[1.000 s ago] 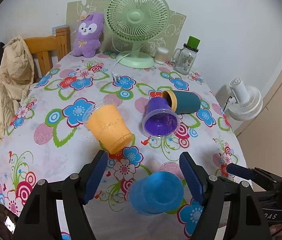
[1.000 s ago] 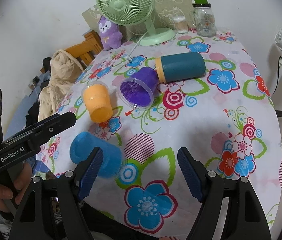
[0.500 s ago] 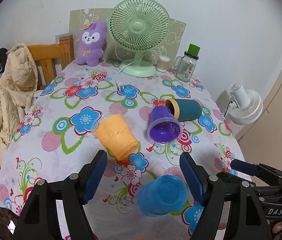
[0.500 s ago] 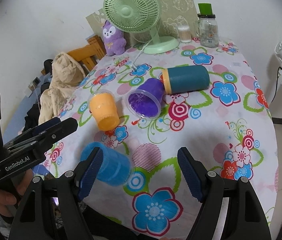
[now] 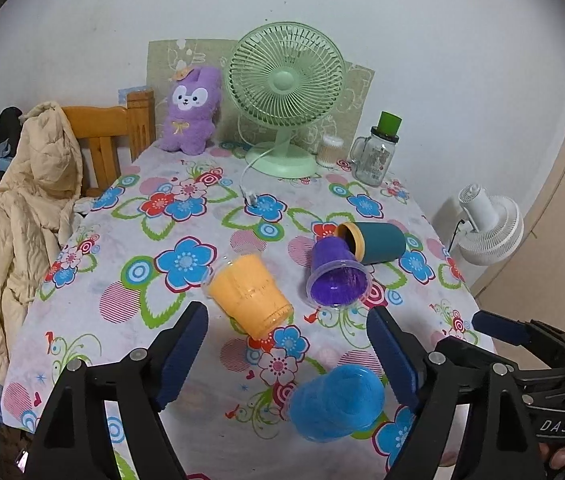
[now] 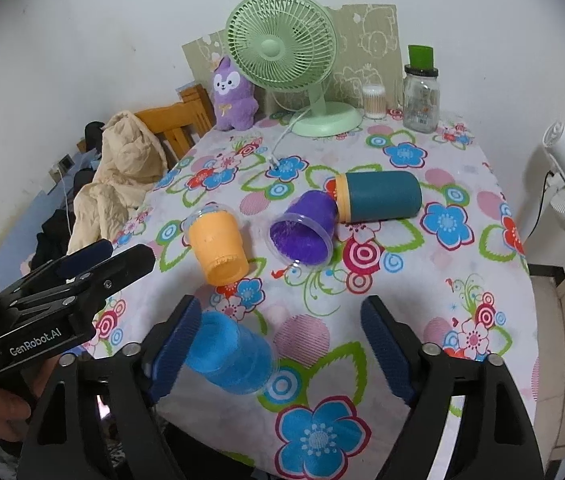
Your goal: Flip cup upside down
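A flowered cloth covers the surface (image 5: 186, 200), with a green fan (image 5: 286, 80), a purple plush toy (image 5: 192, 116) and a glass jar (image 5: 376, 156) at its far edge, well beyond both tongs.

Judging by how the cups lie, none is flipped yet: all four rest on their sides. The blue cup (image 5: 336, 406) lies nearest, at the near edge of the surface. Ahead of both tongs lie the orange cup (image 6: 218, 246), and the purple cup (image 6: 304, 230) with its base touching the mouth end of the teal cup (image 6: 378, 196). So the whole turn-over seems still to be done, probably starting with the blue cup.

The left tongs (image 5: 286, 352) stand wide apart, holding nothing; in their own view the blue cup sits just below the gap, close to the right-hand pad. The right tongs (image 6: 278, 344) are also spread wide and empty; the blue cup lies beside their left-hand pad, and whether it touches I cannot tell.
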`<state>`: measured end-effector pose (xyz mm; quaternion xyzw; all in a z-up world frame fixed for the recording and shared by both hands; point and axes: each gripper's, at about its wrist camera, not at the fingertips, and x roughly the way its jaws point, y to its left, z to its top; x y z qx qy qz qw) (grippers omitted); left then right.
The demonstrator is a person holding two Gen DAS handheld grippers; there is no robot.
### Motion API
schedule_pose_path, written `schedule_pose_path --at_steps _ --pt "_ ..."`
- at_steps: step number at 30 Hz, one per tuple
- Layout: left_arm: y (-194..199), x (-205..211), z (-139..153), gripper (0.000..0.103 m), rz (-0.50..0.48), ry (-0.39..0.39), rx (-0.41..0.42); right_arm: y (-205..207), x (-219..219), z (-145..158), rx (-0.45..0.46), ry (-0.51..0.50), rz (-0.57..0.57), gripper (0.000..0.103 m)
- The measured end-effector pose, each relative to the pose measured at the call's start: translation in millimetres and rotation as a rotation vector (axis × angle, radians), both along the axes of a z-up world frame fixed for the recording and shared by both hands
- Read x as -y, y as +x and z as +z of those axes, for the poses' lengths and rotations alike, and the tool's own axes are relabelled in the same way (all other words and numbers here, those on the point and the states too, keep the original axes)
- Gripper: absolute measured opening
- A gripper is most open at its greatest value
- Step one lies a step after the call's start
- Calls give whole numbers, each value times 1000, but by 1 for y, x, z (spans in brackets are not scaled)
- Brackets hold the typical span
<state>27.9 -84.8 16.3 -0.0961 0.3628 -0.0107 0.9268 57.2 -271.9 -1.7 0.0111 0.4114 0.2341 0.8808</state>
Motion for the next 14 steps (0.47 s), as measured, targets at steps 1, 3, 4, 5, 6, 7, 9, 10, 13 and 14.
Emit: schedule_pose_path --at_steps 1,3,4,5,6,7,9,10,13,14 --pt "0 -1 0 84 2 1 0 -1 -1 1 2 -1 -1 86" --pt "0 -3 0 84 4 1 -1 0 -3 1 2 -2 -1 86" --pt "0 -4 -1 84 5 0 -2 0 -3 1 2 -2 -1 86" --pt "0 -5 -1 84 6 -1 -2 0 -3 1 3 -4 0 86" --pt "0 -5 0 84 7 0 -2 0 -4 1 4 -5 1 86" --pt "0 -6 -1 84 8 1 -1 0 -5 1 5 -7 3 86" --pt "0 -7 -1 84 9 1 0 0 -6 1 5 -8 4 86" --pt "-1 -7 -1 84 9 1 2 0 -7 1 5 -9 5 86" --pt "-1 -6 -1 85 9 4 5 0 -8 1 4 -10 5 86" --pt "-1 -7 -1 86 9 1 3 0 -8 1 3 -11 5 86"
